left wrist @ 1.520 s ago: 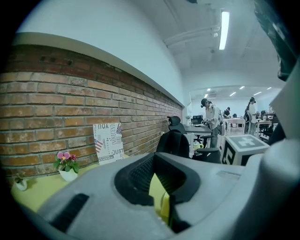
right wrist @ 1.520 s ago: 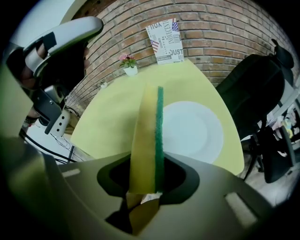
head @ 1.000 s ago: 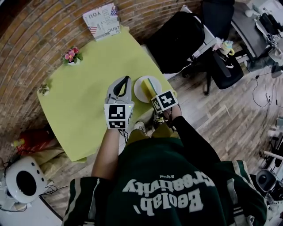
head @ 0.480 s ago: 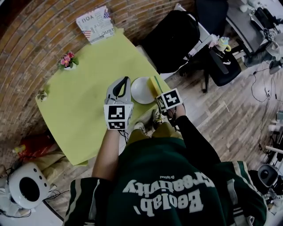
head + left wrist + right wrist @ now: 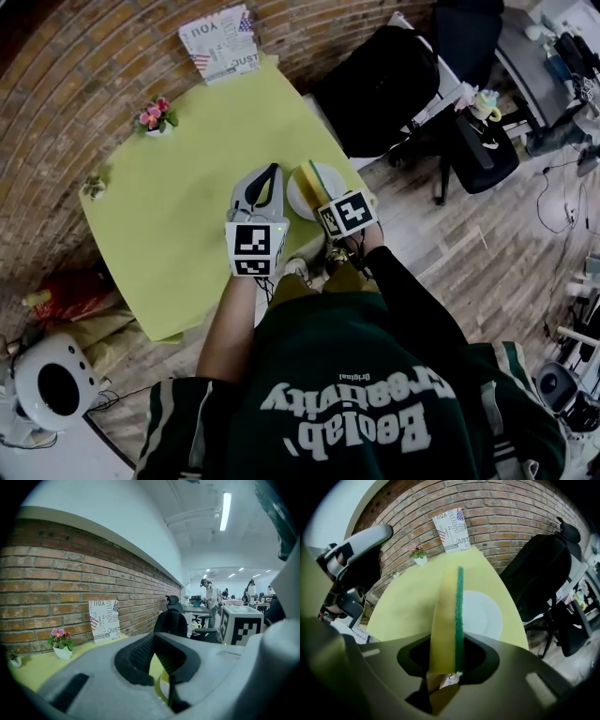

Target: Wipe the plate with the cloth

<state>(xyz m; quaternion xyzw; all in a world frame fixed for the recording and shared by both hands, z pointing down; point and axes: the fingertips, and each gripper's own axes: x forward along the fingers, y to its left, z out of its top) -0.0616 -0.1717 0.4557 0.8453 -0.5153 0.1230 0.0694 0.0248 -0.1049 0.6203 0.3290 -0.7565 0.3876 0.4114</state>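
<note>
A white plate (image 5: 328,178) lies near the right front corner of the yellow-green table (image 5: 187,206). My right gripper (image 5: 323,194) is shut on a yellow sponge with a green scouring side (image 5: 315,180), held edge-up over the plate. In the right gripper view the sponge (image 5: 447,616) stands upright between the jaws, with the plate (image 5: 485,613) behind it. My left gripper (image 5: 270,173) hovers just left of the plate, its fingers meeting at the tip with nothing between them. Whether the sponge touches the plate is hidden.
A flower pot (image 5: 155,117), a printed card (image 5: 217,42) against the brick wall and a tiny plant (image 5: 92,187) stand along the table's far edges. A black office chair (image 5: 375,84) is right of the table. A red bag (image 5: 66,295) and a white device (image 5: 47,389) sit on the floor at left.
The right gripper has carried the sponge slightly left, from the plate's right edge to over its middle. The left gripper has hardly moved.
</note>
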